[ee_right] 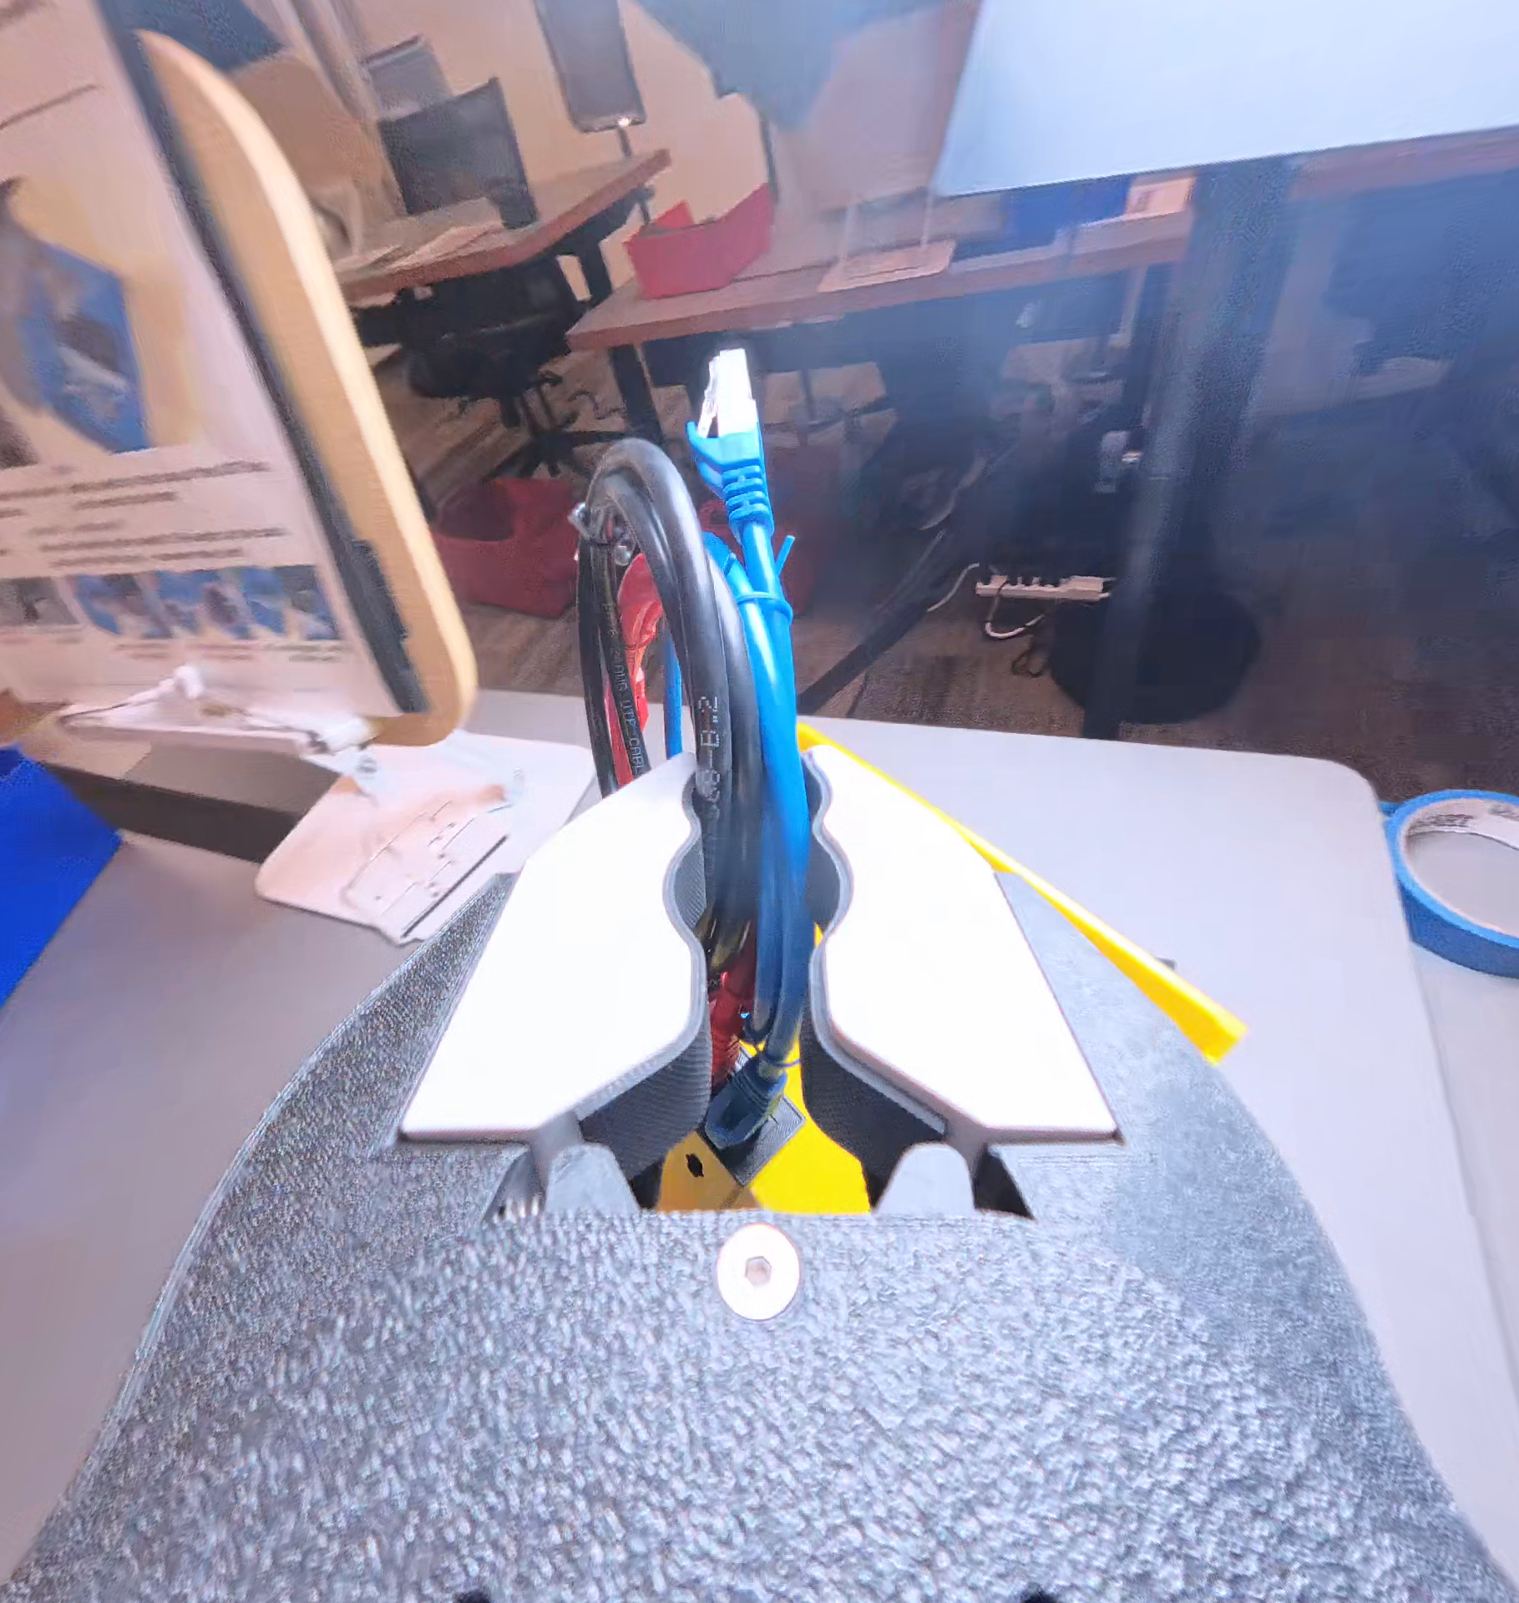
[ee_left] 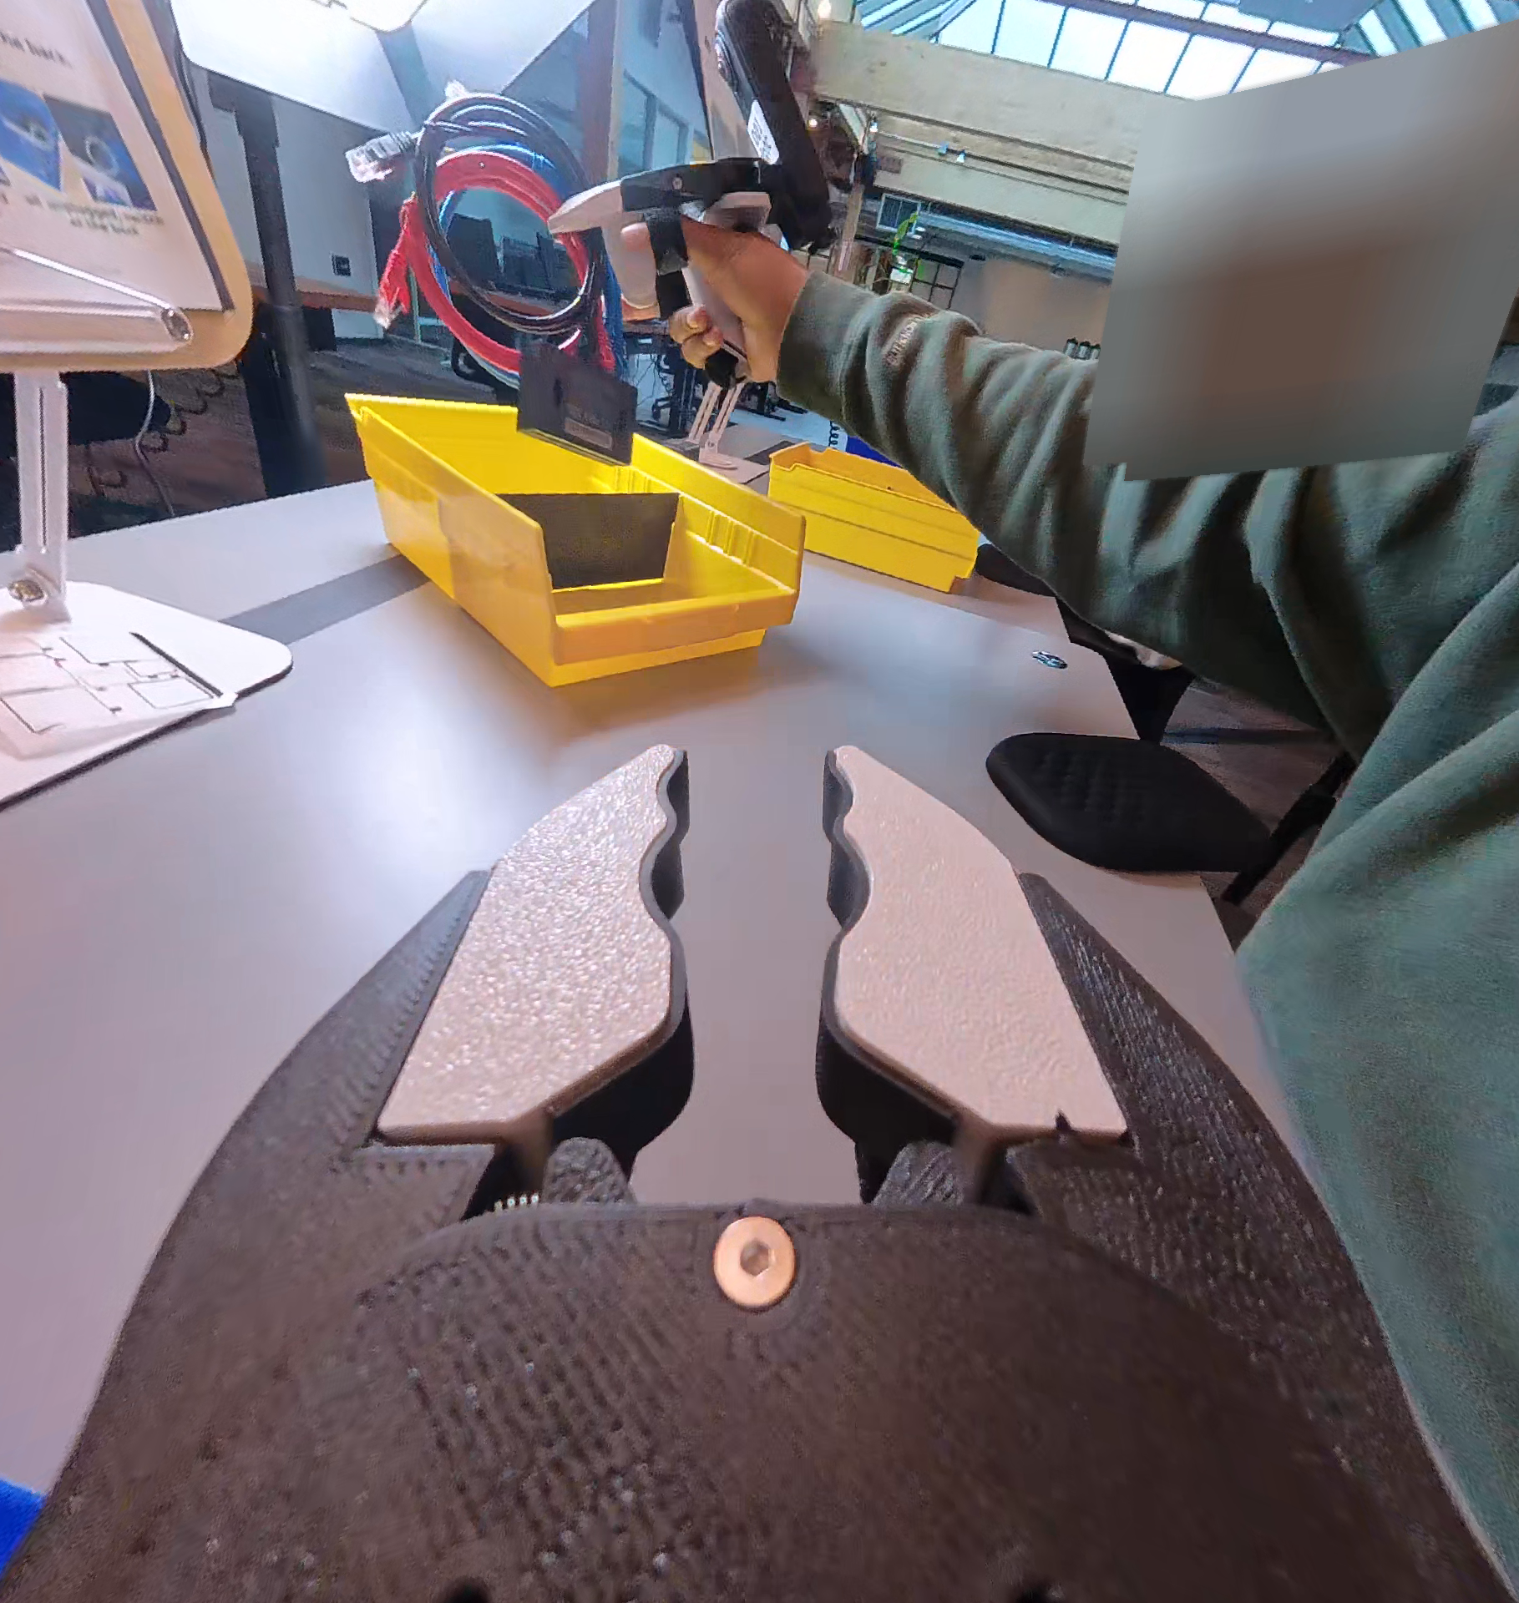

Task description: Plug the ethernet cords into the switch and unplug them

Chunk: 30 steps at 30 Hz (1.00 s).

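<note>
Skylit hall — wooden desks (ee_right: pixel 868 286), black office chair (ee_right: pixel 487 347), carpeted floor (ee_right: pixel 955 677).

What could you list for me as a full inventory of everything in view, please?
Cords: three, black, red, blue, coiled, lifted together by the right tool.
Switch: one, black, hanging from the cords above the near bin.
Bins: two, yellow, on the table; near one holds a black sheet.
Tape roll: one, blue, table's right edge.
Sign stand: one, white, wood-backed, table's left.
Table: one, grey.
Left tool: open, empty, low over the table.
Right tool: shut on cords.
</note>
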Tool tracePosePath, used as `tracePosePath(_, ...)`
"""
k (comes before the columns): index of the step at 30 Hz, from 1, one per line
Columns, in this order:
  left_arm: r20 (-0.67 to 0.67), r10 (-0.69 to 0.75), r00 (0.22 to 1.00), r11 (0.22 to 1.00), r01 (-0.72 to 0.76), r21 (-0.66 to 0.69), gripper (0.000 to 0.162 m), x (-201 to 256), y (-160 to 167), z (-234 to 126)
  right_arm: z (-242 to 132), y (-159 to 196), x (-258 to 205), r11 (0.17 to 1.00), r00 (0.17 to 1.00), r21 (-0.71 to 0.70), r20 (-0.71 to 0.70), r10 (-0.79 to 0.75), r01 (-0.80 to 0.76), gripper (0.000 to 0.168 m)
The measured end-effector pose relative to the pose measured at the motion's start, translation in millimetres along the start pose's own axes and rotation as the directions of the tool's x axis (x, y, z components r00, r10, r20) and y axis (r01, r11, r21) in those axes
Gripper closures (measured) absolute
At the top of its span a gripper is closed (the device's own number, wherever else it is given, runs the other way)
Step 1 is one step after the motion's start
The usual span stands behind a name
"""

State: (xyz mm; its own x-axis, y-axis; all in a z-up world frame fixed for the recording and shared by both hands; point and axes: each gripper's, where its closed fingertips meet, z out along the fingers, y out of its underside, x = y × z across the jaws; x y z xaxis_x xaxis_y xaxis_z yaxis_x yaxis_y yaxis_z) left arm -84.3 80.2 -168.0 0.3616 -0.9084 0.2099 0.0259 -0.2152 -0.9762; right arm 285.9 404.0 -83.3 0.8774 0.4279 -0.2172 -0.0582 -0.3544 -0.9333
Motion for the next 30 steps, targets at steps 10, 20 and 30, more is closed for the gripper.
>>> tracePosePath(10,-0.004,-0.063,0.998,0.995,0.063,-0.077,0.134,-13,26,9,51,88,64,0.929,0.996,-0.37,-0.072,-0.052,0.022,0.134)
tracePosePath(20,0.026,0.03,0.999,0.997,-0.028,-0.076,0.133,-9,19,6,-10,48,6,0.934,0.95,-0.197,-0.038,-0.31,0.297,0.107)
tracePosePath(30,0.462,0.404,0.79,0.905,-0.269,-0.33,0.12,-59,-37,-115,-120,123,-149,0.912,0.9,0.016,0.153,-0.408,0.411,0.11)
